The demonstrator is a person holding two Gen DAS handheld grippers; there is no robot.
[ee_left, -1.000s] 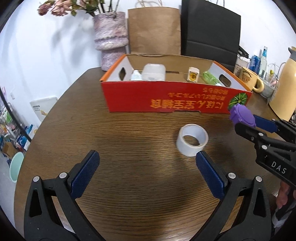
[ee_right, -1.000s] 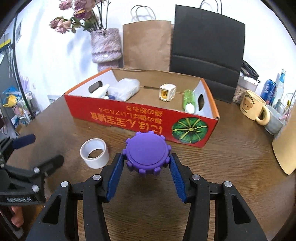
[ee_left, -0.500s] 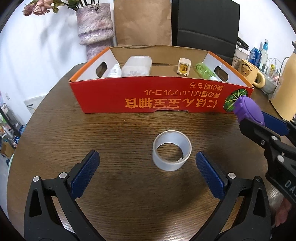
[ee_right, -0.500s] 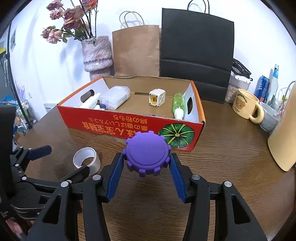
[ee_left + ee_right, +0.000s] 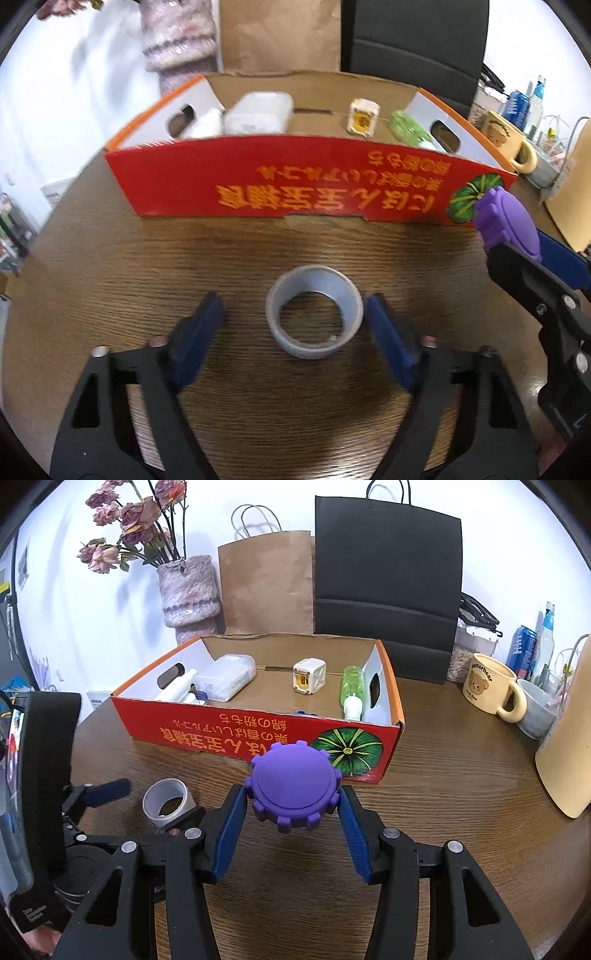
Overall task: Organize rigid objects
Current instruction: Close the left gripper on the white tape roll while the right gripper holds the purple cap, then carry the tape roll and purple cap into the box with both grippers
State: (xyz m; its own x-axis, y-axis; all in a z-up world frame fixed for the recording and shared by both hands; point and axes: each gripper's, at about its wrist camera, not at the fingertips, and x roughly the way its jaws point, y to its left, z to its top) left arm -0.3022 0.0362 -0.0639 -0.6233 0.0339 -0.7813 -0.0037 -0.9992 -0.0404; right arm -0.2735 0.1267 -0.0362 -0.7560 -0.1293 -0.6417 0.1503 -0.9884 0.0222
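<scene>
The roll of tape (image 5: 314,317) is lying flat on the brown table (image 5: 110,277), hole facing up, between the closing left tongs (image 5: 293,325), not yet squeezed. The right tongs (image 5: 293,812) are gripping a purple knob (image 5: 293,784).

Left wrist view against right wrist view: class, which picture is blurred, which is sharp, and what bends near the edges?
Left wrist view: smeared, red box lettering and tape roll soft. Right wrist view: crisp, purple knob sharp. Both: fisheye bows the table edge.
</scene>
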